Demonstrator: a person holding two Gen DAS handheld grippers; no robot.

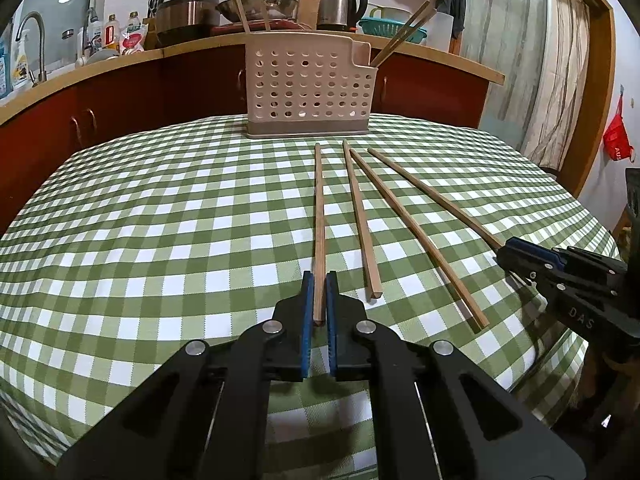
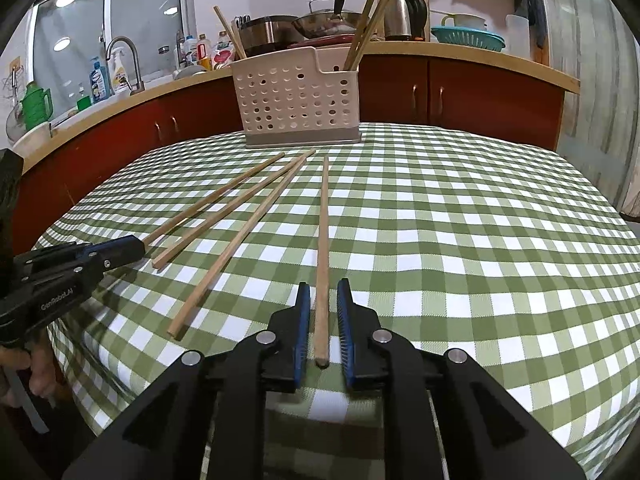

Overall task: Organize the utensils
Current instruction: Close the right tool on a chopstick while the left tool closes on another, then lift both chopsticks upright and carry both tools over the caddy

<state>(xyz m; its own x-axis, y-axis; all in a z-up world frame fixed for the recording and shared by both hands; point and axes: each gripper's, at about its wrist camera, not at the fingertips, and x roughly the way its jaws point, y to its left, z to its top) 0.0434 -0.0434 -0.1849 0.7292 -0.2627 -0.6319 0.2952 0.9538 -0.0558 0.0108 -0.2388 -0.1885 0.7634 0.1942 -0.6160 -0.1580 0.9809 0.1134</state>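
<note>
four long wooden chopsticks lie loose on the green-and-white checked counter (image 1: 160,220), fanned out in front of the beige perforated plastic utensil holder (image 1: 308,84), which stands upright at the far edge. the holder already carries chopsticks: two rise from its left part and a pair leans out of the narrow right compartment (image 1: 404,32). so i judge the job under way, with four sticks left to put in.

the left tongs (image 1: 320,300) are closed on the near end of the leftmost chopstick (image 1: 319,220), blue pads pressing both sides; it appears to lie flat, not lifted. the right tongs (image 2: 324,312) straddle the near end of the rightmost chopstick (image 2: 323,240), but a gap shows on each side of the stick, so they stand slightly open and grip nothing.

the left wrist view shows the left grip clearly, but only the right tongs' tip at the far stick's end, hiding the gap. the right wrist view shows that gap, and a hand (image 2: 24,364) at the lower left holding the left tongs, plus a green jug (image 2: 36,106) by the sink.
</note>
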